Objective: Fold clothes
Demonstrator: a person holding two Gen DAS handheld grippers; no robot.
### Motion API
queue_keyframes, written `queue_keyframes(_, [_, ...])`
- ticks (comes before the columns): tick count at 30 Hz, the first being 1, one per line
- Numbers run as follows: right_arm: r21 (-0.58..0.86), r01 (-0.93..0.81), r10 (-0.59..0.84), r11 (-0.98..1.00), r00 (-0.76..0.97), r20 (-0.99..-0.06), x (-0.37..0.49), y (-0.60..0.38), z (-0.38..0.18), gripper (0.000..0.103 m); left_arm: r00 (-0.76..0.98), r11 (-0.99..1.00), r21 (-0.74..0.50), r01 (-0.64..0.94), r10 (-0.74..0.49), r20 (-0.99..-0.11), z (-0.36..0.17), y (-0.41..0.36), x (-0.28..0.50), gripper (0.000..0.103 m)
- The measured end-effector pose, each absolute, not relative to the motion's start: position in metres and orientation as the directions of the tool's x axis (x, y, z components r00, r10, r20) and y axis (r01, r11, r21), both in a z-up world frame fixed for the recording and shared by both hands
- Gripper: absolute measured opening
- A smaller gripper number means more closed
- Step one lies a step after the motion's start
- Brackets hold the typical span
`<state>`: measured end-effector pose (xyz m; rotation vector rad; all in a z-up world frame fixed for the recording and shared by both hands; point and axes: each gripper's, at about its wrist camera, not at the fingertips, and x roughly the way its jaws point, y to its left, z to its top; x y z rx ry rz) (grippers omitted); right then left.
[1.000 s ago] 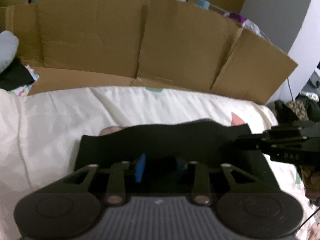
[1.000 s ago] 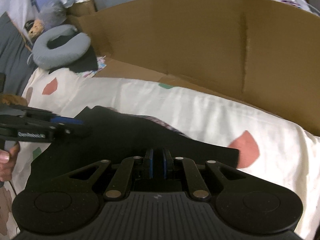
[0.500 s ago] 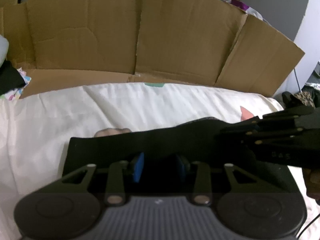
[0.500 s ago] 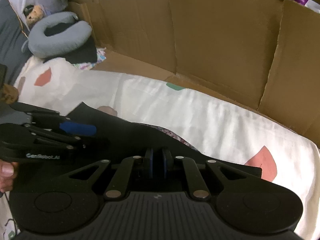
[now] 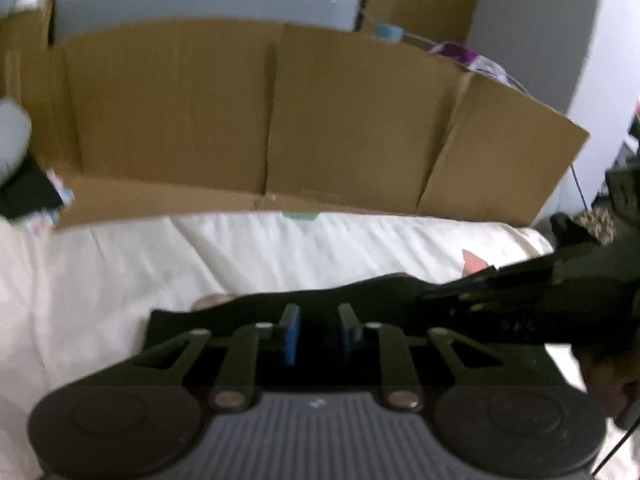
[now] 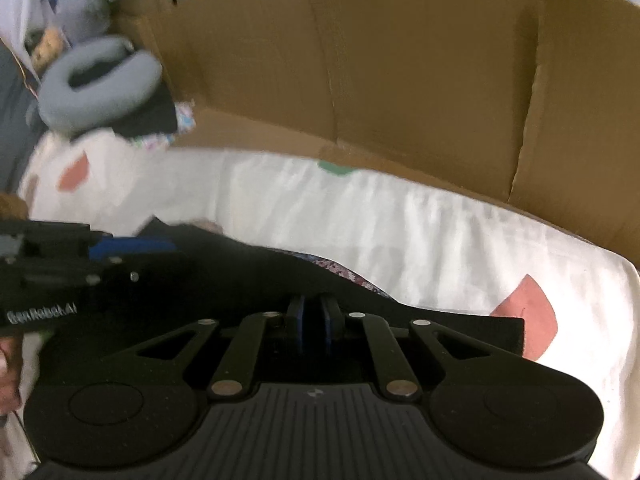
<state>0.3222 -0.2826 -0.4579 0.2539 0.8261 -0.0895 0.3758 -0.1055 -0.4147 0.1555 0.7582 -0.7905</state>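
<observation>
Two views show one black garment lying flat on a cream sheet; in the left wrist view it fills the lower centre, with cardboard standing behind; the left gripper has just been closing, its blue pads parted over the cloth's near edge, gripping nothing that I can make out; the right gripper reaches in from the right edge. In the right wrist view the garment spreads across the lower left; the right gripper has just been opening, a narrow gap showing between its pads, cloth beneath; the left gripper enters at the left edge. Light, limp cloth, likely to sag; best pinched at corners or hem.
</observation>
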Motion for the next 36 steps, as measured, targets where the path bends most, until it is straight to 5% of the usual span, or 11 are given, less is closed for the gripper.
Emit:
queue_keyframes(5, [0.171, 0.110, 0.048, 0.979, 0.693, -0.719, 0.301, -0.272, -0.445, 0.017, 0.435, 0.705, -0.158, 0.691, -0.581, -0.688, -0.414, -0.103, 0.360, 0.021])
queue_keyframes(9, [0.158, 0.074, 0.062, 0.985, 0.696, -0.715, 0.286, -0.261, -0.442, 0.033, 0.418, 0.704, -0.165, 0.691, -0.575, -0.703, -0.419, -0.096, 0.346, 0.021])
queue_keyframes(15, [0.096, 0.039, 0.044, 0.995, 0.681, -0.731, 0.278, -0.247, -0.453, 0.034, 0.401, 0.712, -0.142, 0.688, -0.535, -0.744, -0.437, -0.094, 0.342, 0.021])
queue_keyframes(18, [0.046, 0.040, 0.008, 0.998, 0.662, -0.749, 0.283, -0.244, -0.465, 0.033, 0.400, 0.725, -0.130, 0.677, -0.511, -0.761, -0.450, -0.093, 0.350, 0.003])
queue_keyframes(25, [0.032, 0.106, -0.050, 0.994, 0.684, -0.728, 0.276, -0.255, -0.459, 0.033, 0.437, 0.754, -0.133, 0.643, -0.504, -0.745, -0.441, -0.080, 0.347, 0.006])
queue_keyframes(27, [0.050, 0.098, -0.033, 0.994, 0.695, -0.718, 0.271, -0.256, -0.454, 0.033, 0.435, 0.754, -0.157, 0.638, -0.521, -0.734, -0.436, -0.076, 0.343, 0.015])
queue_keyframes(36, [0.093, 0.007, 0.064, 0.996, 0.680, -0.730, 0.255, -0.228, -0.458, 0.033, 0.385, 0.722, -0.202, 0.661, -0.558, -0.736, -0.440, -0.080, 0.314, 0.020])
